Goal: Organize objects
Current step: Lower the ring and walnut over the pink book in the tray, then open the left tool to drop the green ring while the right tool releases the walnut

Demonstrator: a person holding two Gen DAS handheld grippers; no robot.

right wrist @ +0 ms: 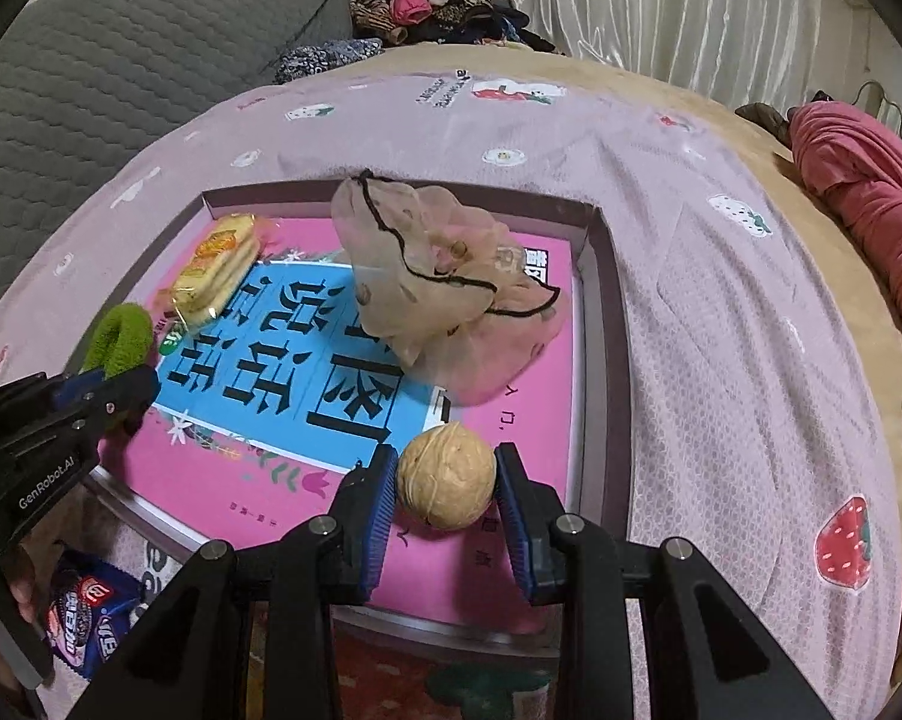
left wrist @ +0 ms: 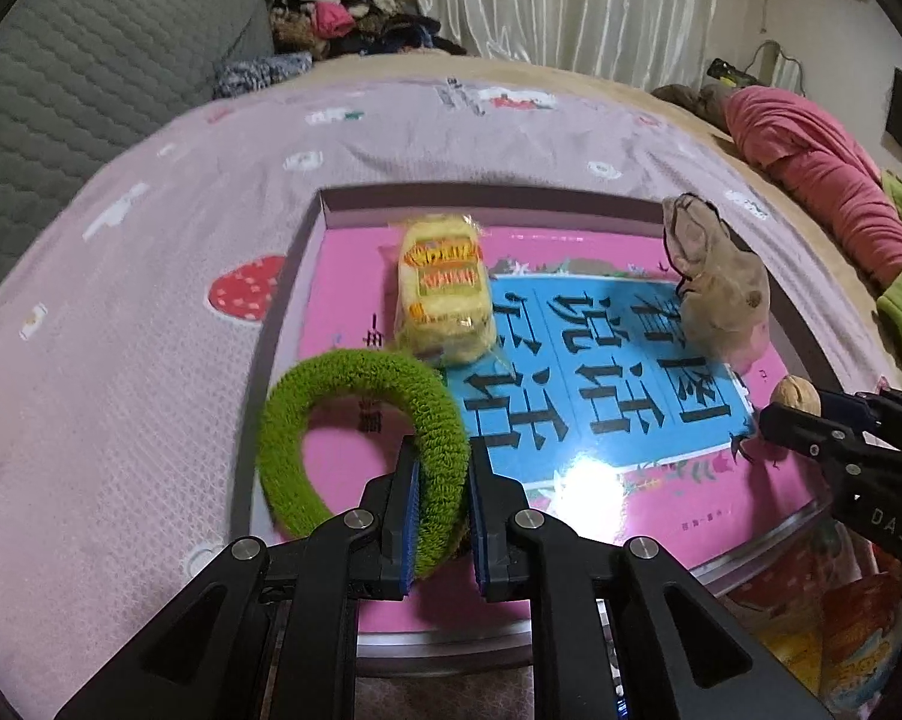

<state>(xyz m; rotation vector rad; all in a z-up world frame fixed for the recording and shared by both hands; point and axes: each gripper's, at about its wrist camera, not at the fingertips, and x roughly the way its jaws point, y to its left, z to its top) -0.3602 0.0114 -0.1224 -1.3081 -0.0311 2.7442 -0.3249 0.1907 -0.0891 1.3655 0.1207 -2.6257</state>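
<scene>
The left gripper (left wrist: 442, 474) clamps the green hair ring (left wrist: 361, 438) between narrow jaws; the right gripper (right wrist: 445, 483) holds the walnut (right wrist: 446, 476). Both hang above the box (right wrist: 598, 324). Each should settle before the jaws part, since the walnut would likely roll.

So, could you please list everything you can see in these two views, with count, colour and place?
box: one, shallow, grey-walled, on the bedspread
book: one, pink and blue, flat in the box
cracker pack: one, yellow, on the book's far left
sheer scrunchie: one, beige, black-edged, on the book's far right
green scrunchie: one, fuzzy, in the left jaws
walnut: one, tan, between the right jaws
bedspread: one, pink, strawberry print
quilt: one, grey, far left
clothes pile: mixed colours, far back
snack packet: one, blue, near left
left gripper: black, blue pads, shut on the green scrunchie
right gripper: black, blue pads, shut on the walnut
</scene>
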